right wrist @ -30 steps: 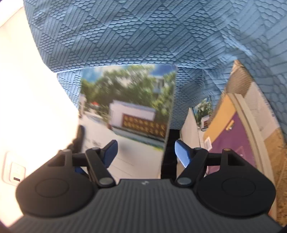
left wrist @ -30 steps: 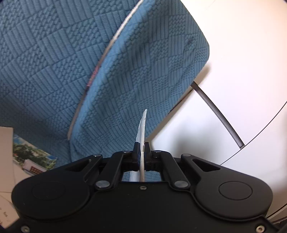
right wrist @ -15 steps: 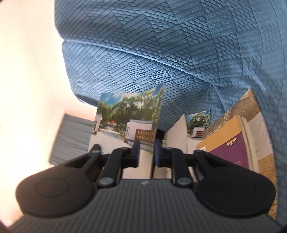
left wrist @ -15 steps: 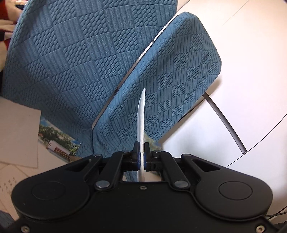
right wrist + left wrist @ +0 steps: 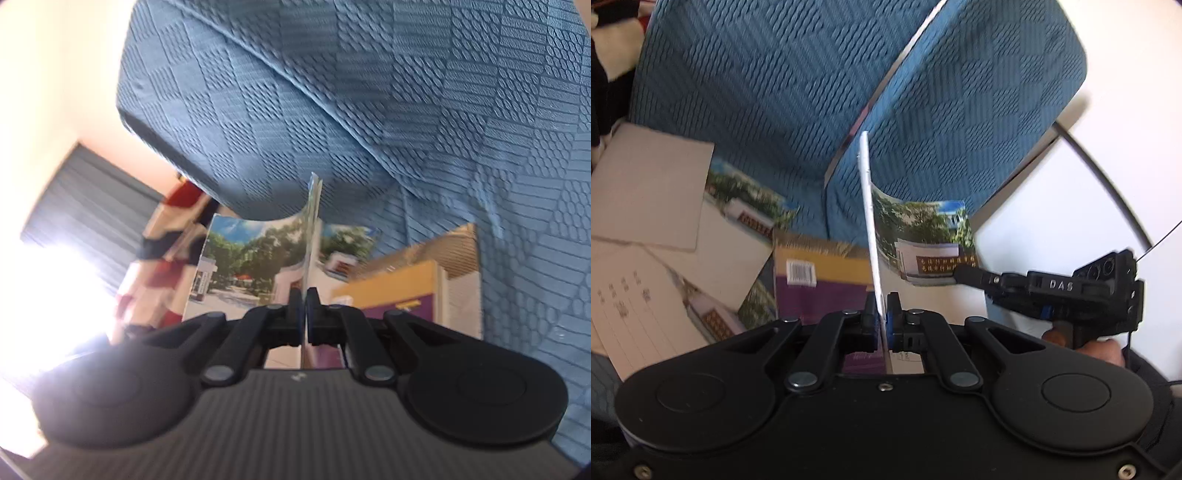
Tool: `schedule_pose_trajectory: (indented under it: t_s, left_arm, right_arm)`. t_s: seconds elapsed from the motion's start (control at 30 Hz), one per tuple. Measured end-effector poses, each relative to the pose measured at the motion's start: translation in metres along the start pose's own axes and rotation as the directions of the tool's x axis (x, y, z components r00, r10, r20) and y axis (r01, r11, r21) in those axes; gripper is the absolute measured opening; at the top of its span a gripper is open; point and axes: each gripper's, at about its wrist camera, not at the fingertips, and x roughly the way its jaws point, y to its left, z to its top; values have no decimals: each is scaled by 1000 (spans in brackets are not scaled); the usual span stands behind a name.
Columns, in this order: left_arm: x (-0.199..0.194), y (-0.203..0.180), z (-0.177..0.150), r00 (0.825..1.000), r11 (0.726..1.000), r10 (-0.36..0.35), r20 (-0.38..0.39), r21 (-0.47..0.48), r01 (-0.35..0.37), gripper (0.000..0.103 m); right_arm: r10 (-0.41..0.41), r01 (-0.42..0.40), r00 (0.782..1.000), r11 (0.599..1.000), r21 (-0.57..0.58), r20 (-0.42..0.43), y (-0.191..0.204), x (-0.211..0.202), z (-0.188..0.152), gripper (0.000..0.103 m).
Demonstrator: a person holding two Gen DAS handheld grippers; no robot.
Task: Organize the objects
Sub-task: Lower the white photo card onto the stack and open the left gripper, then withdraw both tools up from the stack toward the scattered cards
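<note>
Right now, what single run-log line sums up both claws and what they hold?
left claw: shut on thin white booklet held edge-on | right claw: shut on photo-cover booklet | below: purple-and-yellow book on blue textured sofa

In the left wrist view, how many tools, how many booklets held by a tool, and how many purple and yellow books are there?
Tools: 2 (left tool, right tool)
Held booklets: 2 (white-edged booklet, photo-cover booklet)
Purple and yellow book: 1
Total: 5
</note>
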Motion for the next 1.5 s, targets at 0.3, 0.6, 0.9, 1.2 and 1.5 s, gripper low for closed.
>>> schedule_pose_trajectory:
  t_s: [0.3, 0.6, 0.9, 1.2, 1.5]
  left_arm:
    - [34, 20, -29, 995, 997, 61, -84, -51, -65, 5]
    - [49, 31, -43, 986, 993, 97, -138, -57, -106, 7]
    - [49, 36, -40, 986, 993, 84, -145, -75, -95, 9]
    - [23, 42, -34, 984, 984, 145, -106, -94, -155, 33]
    - [-37, 14, -10, 981, 980, 193, 27, -54, -192, 33]
  right_arm:
    - [-89, 84, 991, 995, -46, -102, -28, 24, -15, 5]
    - [-120, 109, 982, 990, -85, -145, -35, 41, -24, 5]
    - [-150, 137, 977, 986, -95, -154, -37, 39, -27, 6]
    - [-258, 246, 955, 965, -96, -149, -31, 30, -22, 32]
    - [-282, 270, 958, 949, -161, -57, 18, -3, -13, 32]
